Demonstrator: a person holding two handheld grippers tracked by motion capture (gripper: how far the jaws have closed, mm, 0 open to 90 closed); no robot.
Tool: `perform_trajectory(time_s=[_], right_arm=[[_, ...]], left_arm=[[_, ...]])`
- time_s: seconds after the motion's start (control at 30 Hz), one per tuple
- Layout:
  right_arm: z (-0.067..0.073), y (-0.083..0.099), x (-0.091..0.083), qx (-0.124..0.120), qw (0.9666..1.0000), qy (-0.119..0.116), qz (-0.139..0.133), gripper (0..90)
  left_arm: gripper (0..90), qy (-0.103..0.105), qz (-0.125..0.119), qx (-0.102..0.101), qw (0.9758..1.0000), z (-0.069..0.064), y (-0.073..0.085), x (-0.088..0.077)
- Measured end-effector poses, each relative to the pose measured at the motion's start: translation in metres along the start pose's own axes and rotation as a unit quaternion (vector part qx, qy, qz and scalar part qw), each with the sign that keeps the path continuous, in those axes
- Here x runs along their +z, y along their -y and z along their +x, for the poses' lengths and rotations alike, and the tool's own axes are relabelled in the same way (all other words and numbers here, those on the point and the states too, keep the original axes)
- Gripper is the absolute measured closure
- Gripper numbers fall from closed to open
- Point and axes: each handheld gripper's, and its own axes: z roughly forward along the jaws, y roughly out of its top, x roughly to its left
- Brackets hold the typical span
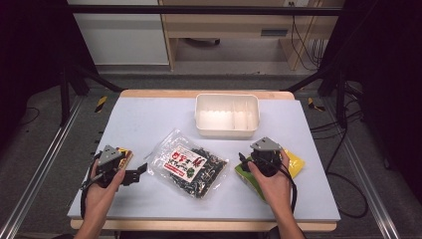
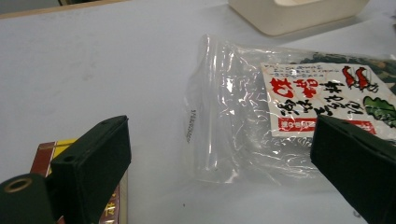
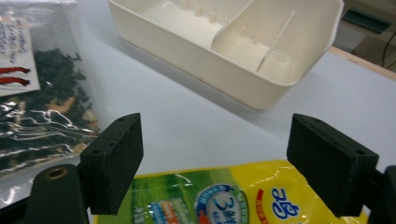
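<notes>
A clear bag of dark dried food with a white and red label (image 1: 189, 167) lies in the middle of the table (image 1: 149, 119). My left gripper (image 1: 139, 173) is open at its left edge, above a small red and yellow packet (image 1: 124, 154). From the left gripper view the bag's clear end (image 2: 233, 121) lies between my open jaws, untouched, and the packet (image 2: 49, 154) sits under the left jaw. My right gripper (image 1: 244, 159) is open over a yellow and green pouch (image 1: 294, 163). The pouch (image 3: 224, 196) lies below the open jaws in the right gripper view.
A cream plastic bin with a divider (image 1: 227, 115) stands empty at the back centre of the table; its wall (image 3: 205, 60) is just beyond my right gripper. The table's front edge is near the person's forearms. Metal frame rails run along both sides.
</notes>
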Motion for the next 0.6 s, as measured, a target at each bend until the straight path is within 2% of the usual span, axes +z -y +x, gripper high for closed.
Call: perform_trajectory(time_s=[0.1, 0.13, 0.17, 0.27, 0.33, 0.43, 0.5, 0.6], right_arm=[[0.0, 0.003, 0.001, -0.025, 0.9991, 0.034, -0.002, 16.4], [0.0, 0.003, 0.001, -0.025, 0.9991, 0.034, -0.002, 16.4], [0.0, 0.006, 0.003, -0.048, 0.9965, 0.067, -0.009, 16.4], [0.0, 0.008, 0.003, -0.041, 0.9968, 0.067, -0.013, 17.1], [0.0, 0.008, 0.003, -0.039, 0.9967, 0.069, -0.017, 17.7], [-0.001, 0.008, 0.003, -0.029, 0.9975, 0.062, -0.017, 18.6], [-0.001, 0.008, 0.003, -0.027, 0.9975, 0.064, -0.014, 18.6], [-0.001, 0.008, 0.005, -0.024, 0.9979, 0.059, -0.006, 18.6]], left_arm=[[5.8, -0.001, -0.006, 0.005, 1.0, 0.0, 0.002, 0.003], [6.1, -0.001, -0.006, 0.005, 1.0, 0.0, 0.002, 0.003], [6.4, 0.019, -0.007, -0.018, 0.9996, 0.0, 0.002, 0.004], [10.9, 0.045, 0.0, -0.042, 0.9981, 0.002, 0.004, 0.005], [11.5, 0.062, 0.002, -0.062, 0.9961, 0.004, 0.005, 0.005], [11.9, 0.092, 0.002, -0.098, 0.9909, 0.01, 0.006, 0.006], [11.9, 0.11, 0.005, -0.125, 0.9861, 0.013, 0.007, 0.008], [14.9, 0.117, 0.007, -0.156, 0.9807, 0.017, 0.009, 0.009]])
